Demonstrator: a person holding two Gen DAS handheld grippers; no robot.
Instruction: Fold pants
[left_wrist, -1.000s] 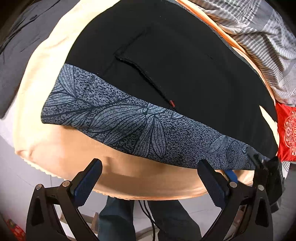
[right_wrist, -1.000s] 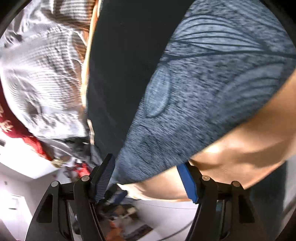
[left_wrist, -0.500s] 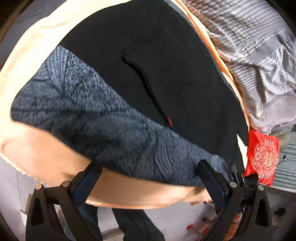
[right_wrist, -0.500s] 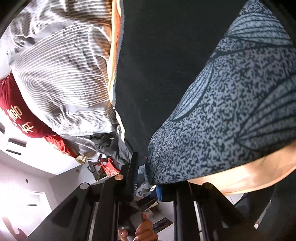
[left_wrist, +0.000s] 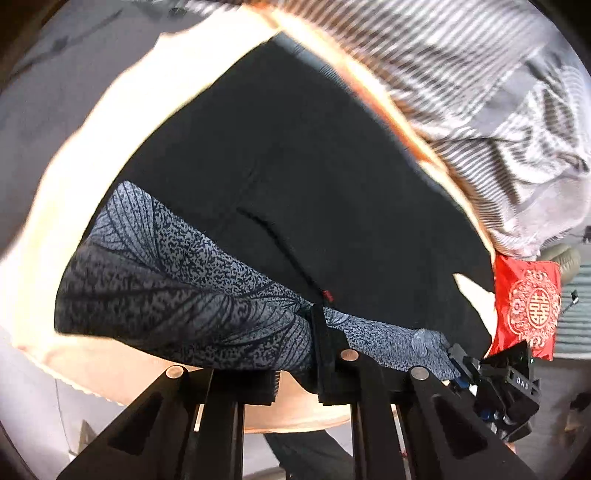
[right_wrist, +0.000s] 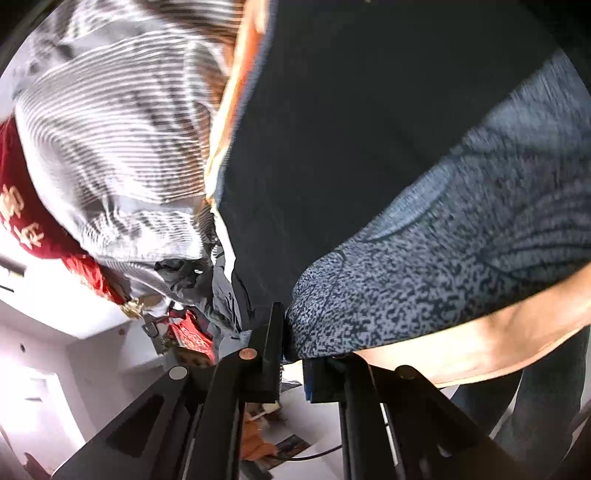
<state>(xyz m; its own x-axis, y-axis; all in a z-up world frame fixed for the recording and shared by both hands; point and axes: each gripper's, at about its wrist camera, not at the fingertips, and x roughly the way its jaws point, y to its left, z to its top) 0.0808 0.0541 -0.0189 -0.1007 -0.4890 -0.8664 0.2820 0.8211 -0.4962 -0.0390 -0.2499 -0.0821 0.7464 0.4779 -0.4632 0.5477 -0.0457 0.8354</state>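
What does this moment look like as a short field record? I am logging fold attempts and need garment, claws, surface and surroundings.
garment: black pants with a grey leaf-print waistband, spread flat
left claw: shut on the waistband's near edge
right claw: shut on the waistband's end
surface: peach sheet
beside pants: striped grey bedding, red embroidered cloth
fold: not visibly begun

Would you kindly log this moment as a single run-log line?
task: fold pants | left gripper: shut on waistband | right gripper: shut on waistband corner | pants: flat on bed | fold: not yet done
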